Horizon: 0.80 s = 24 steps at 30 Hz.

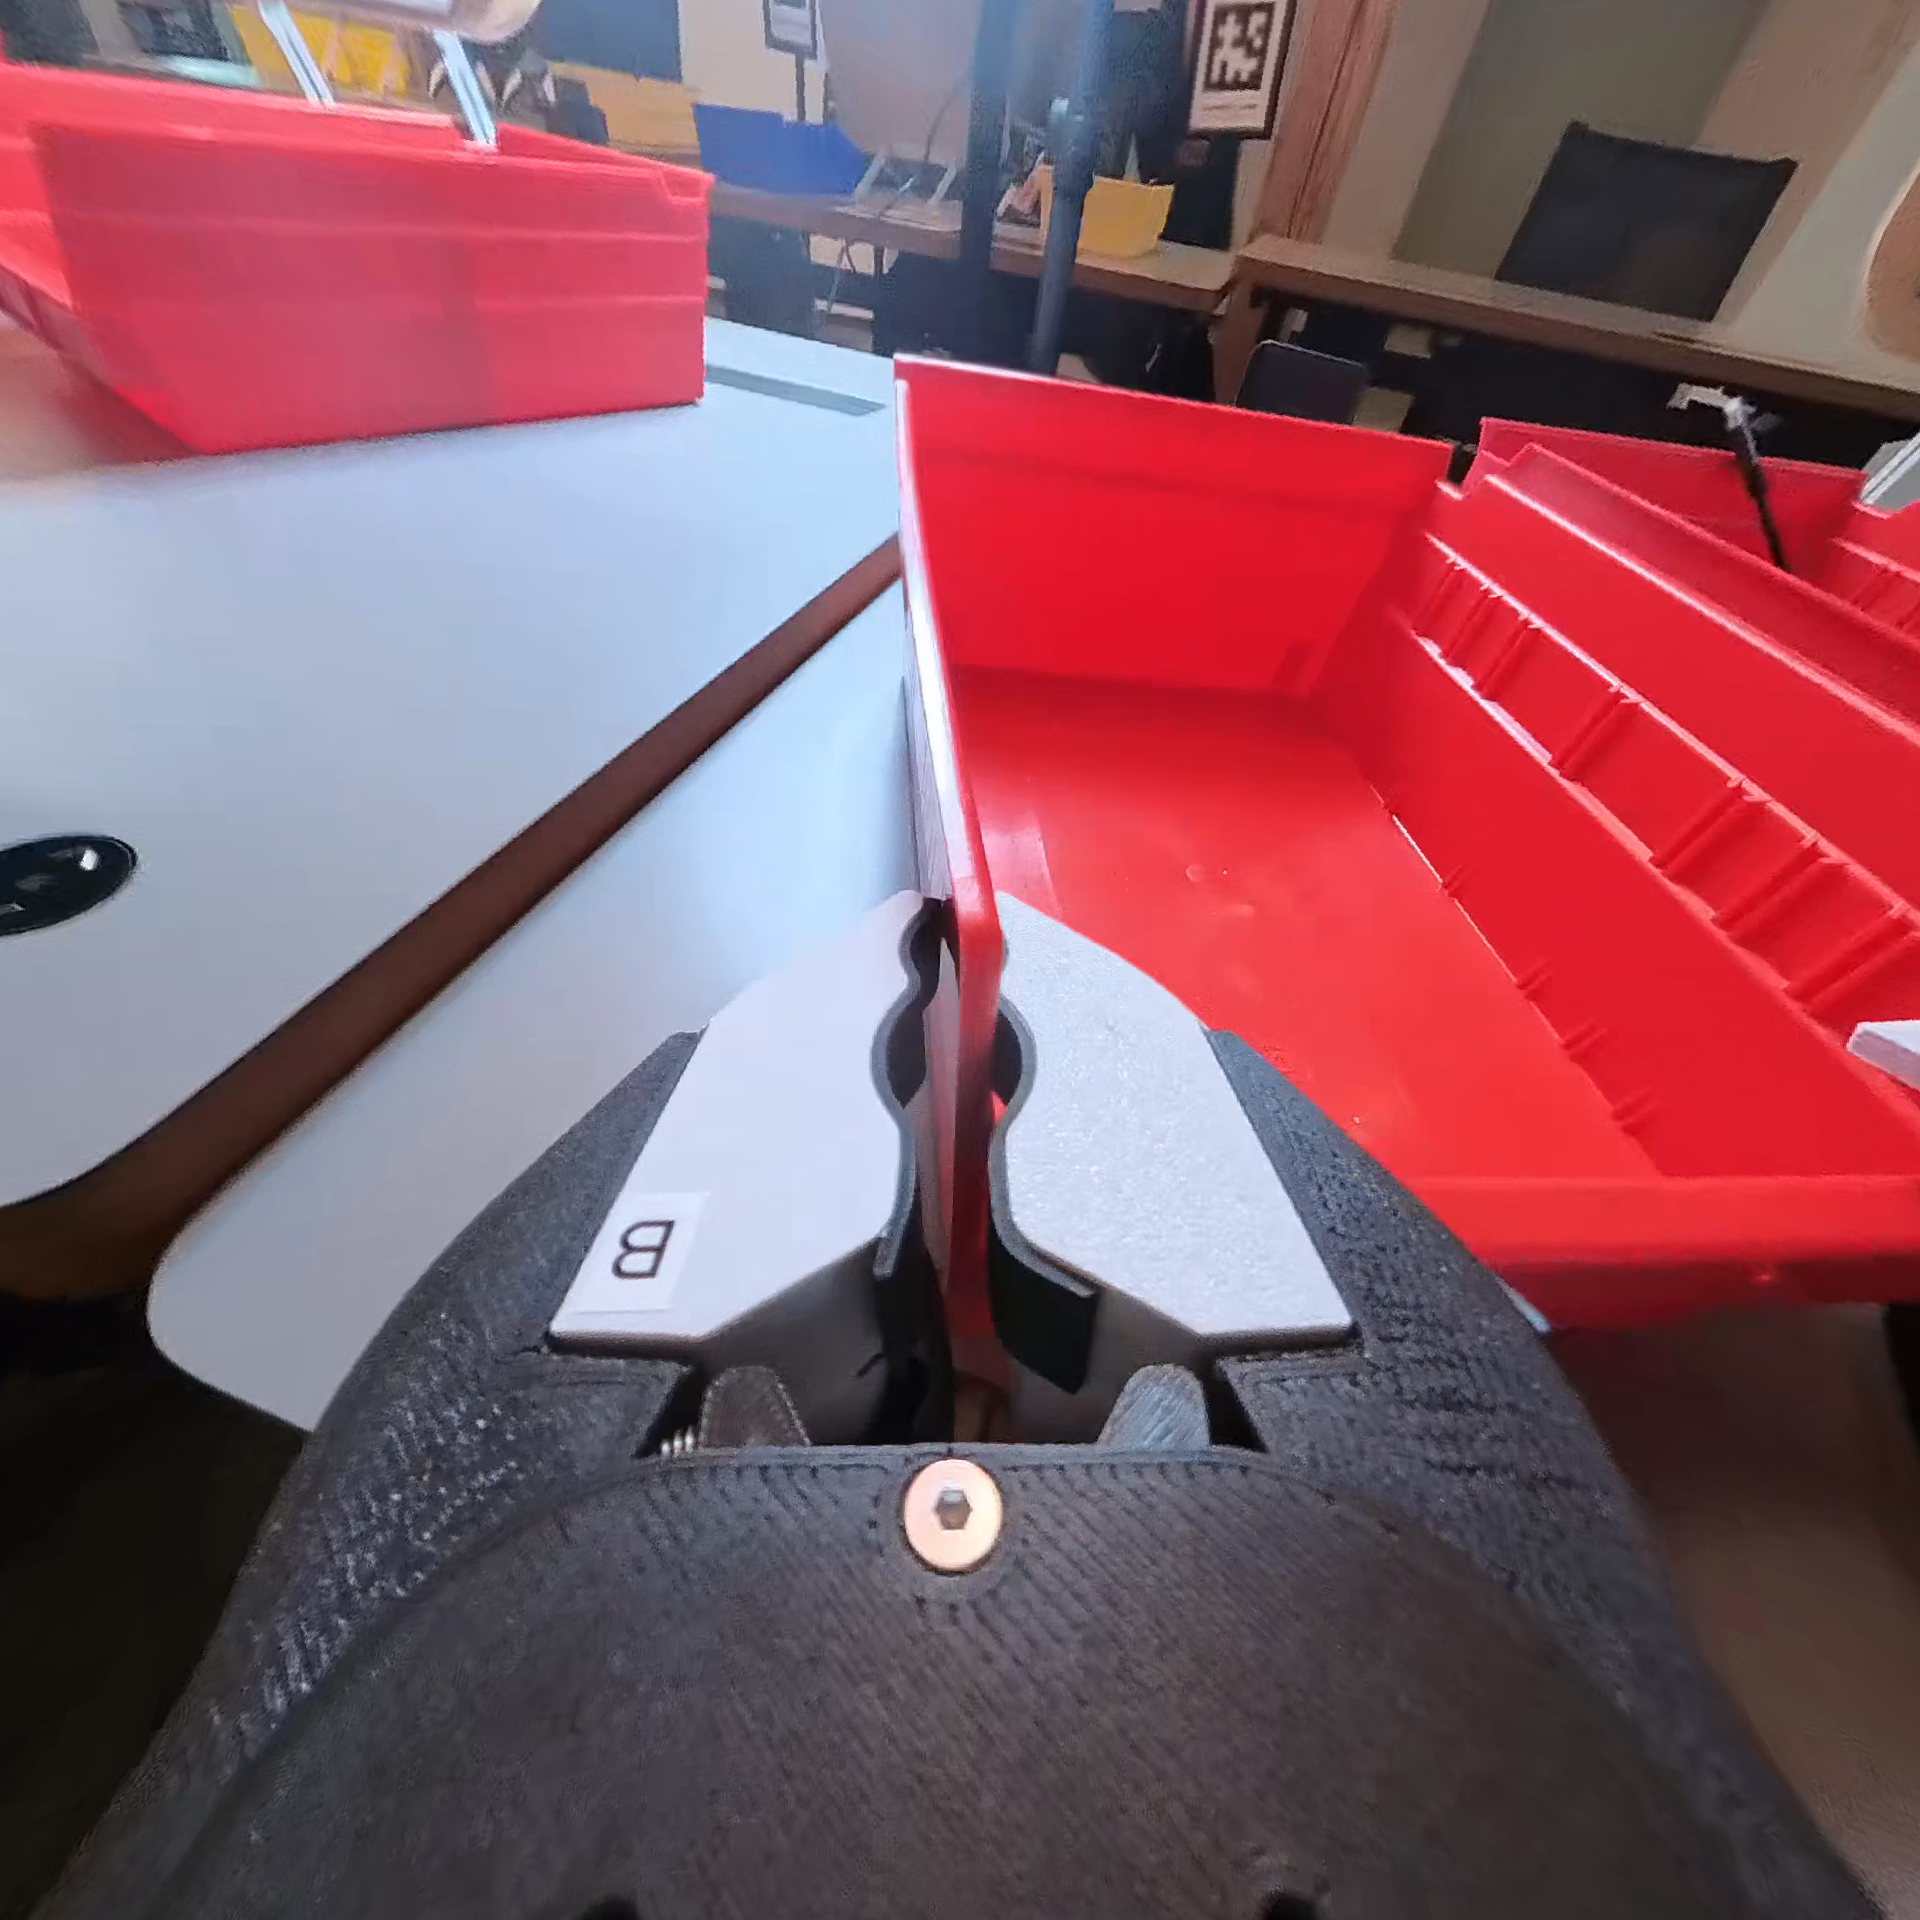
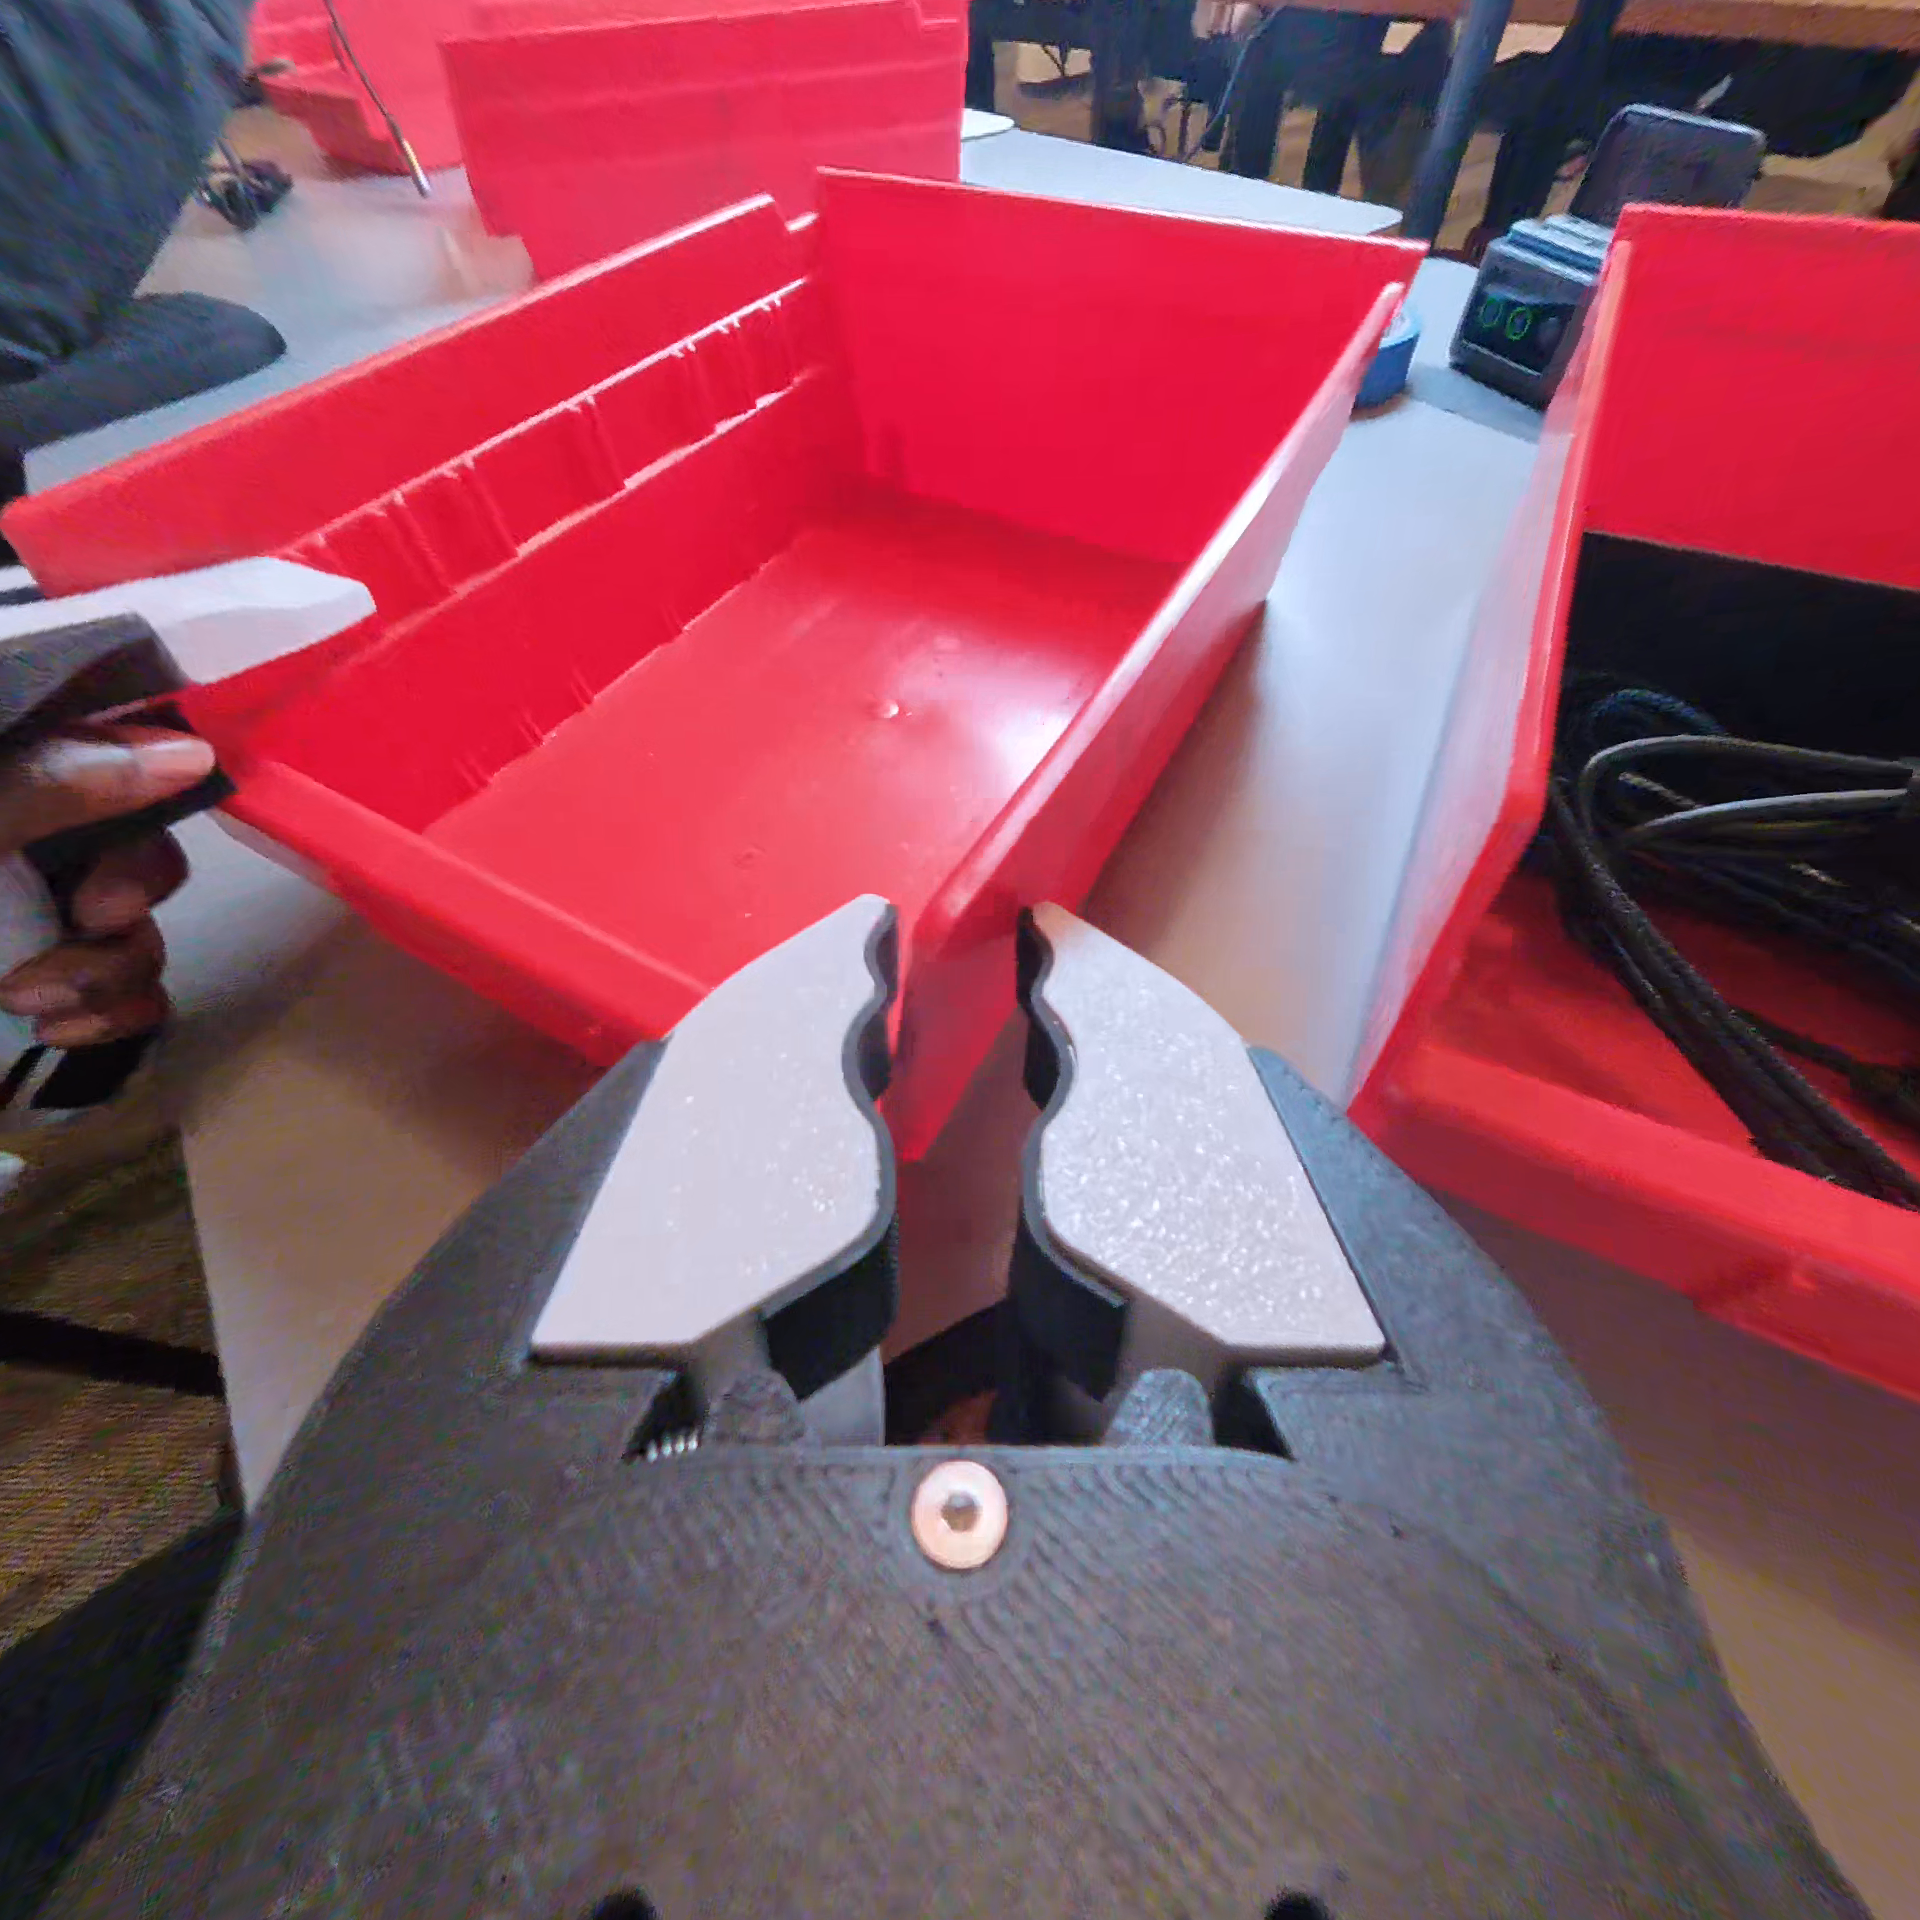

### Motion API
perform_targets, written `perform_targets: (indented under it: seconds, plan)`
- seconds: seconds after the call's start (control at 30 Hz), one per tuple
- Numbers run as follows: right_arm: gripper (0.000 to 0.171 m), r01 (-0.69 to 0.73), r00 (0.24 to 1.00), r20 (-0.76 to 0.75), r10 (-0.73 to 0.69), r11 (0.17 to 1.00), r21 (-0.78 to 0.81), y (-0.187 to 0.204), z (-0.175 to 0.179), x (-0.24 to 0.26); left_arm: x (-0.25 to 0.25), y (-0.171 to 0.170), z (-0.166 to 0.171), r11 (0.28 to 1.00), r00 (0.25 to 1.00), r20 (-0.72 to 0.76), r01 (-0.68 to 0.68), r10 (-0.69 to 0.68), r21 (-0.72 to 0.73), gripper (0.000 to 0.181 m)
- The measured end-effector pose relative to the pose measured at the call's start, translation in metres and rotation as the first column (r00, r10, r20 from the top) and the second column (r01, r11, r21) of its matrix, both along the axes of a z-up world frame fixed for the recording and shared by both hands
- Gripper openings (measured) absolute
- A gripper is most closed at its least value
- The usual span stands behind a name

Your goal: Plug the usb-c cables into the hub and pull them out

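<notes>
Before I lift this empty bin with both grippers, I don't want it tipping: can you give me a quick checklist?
1. Left gripper shut on the red bin wall: ok.
2. Right gripper clamped on the opposite wall: not ok, jaws straddle it with a gap.
3. Bin interior empty: ok.
4. Neighbouring bin with black cables apart from it: ok, bare table shows between them.
5. Hub located: cannot tell, none identifiable in either view.
</notes>
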State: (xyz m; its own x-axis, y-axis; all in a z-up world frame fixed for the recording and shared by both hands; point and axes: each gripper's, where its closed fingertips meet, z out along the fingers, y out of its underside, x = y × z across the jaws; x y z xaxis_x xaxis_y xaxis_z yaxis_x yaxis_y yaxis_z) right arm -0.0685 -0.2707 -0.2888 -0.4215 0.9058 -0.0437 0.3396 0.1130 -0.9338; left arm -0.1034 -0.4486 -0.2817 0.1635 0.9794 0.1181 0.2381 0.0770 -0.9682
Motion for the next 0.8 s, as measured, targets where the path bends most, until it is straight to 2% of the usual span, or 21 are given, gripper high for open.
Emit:
perform_targets:
  seconds: [0.13,0.23,0.33,0.43,0.5,0.67,0.8]
  plan:
    - [0.016,0.048,0.997,-0.063,-0.040,0.992,0.120,0.005,0.001,0.000,0.004,0.001,0.015,0.997,0.998,-0.064,-0.017,0.013,-0.071,0.005]
    - [0.016,0.033,0.996,-0.087,-0.026,0.996,0.082,0.007,0.009,0.002,0.009,0.002,0.033,1.000,0.989,-0.144,-0.017,0.015,-0.016,0.006]
    - [0.015,0.066,0.980,-0.193,-0.042,0.991,0.121,0.011,0.022,0.003,0.016,0.006,0.055,0.998,0.965,-0.260,-0.039,0.027,-0.041,0.006]
    - [0.015,0.135,0.936,-0.347,-0.062,0.972,0.190,0.020,0.041,0.004,0.027,0.013,0.082,0.997,0.911,-0.412,-0.057,0.029,-0.057,0.006]
    - [0.013,0.174,0.906,-0.414,-0.089,0.970,0.172,0.026,0.054,0.006,0.036,0.018,0.098,0.996,0.869,-0.495,-0.071,0.034,-0.057,0.006]
    - [0.011,0.234,0.831,-0.541,-0.133,0.964,0.123,0.045,0.086,0.016,0.053,0.035,0.123,0.997,0.791,-0.611,-0.069,0.040,-0.023,0.006]
    - [0.010,0.301,0.785,-0.587,-0.198,0.950,0.083,0.076,0.105,0.030,0.067,0.065,0.141,0.999,0.726,-0.687,-0.030,0.007,-0.022,0.006]
